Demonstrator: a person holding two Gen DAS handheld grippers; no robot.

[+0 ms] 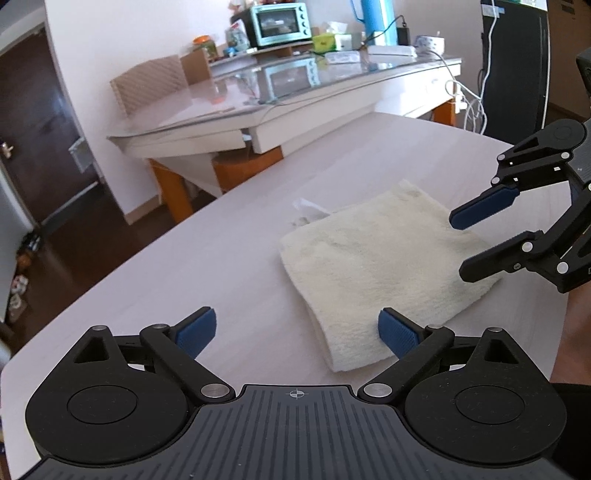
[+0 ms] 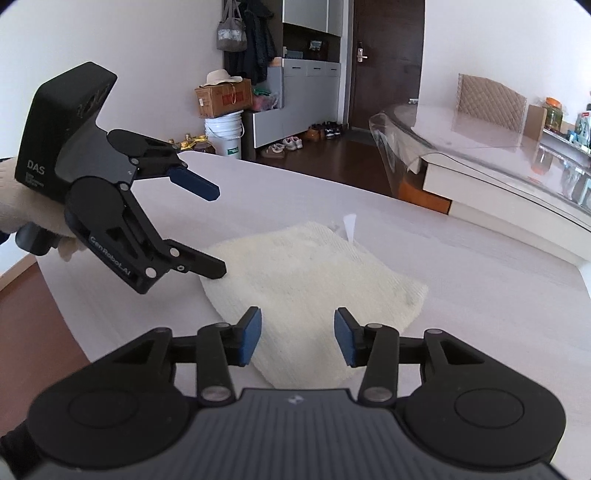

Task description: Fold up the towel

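A cream towel [image 1: 369, 266] [image 2: 306, 280] lies folded into a thick square on the white table [image 1: 221, 258] [image 2: 480, 295], a small white tag [image 2: 349, 225] sticking up at its far edge. My left gripper [image 1: 297, 330] [image 2: 218, 232] stands wide open at the towel's near left corner, with nothing between its blue pads. My right gripper [image 2: 298, 332] [image 1: 461, 245] hovers over the towel's opposite edge with its jaws partly apart. The cloth lies below them and is not pinched. A gloved hand [image 2: 22, 206] holds the left gripper.
Beyond the white table stands a glass-topped dining table [image 1: 295, 96] [image 2: 480, 140] with a teal toaster oven [image 1: 280, 22], boxes and cables on it. A padded chair [image 1: 151, 85] stands beside it. The white table's rounded edge [image 1: 92, 291] drops to dark wood floor.
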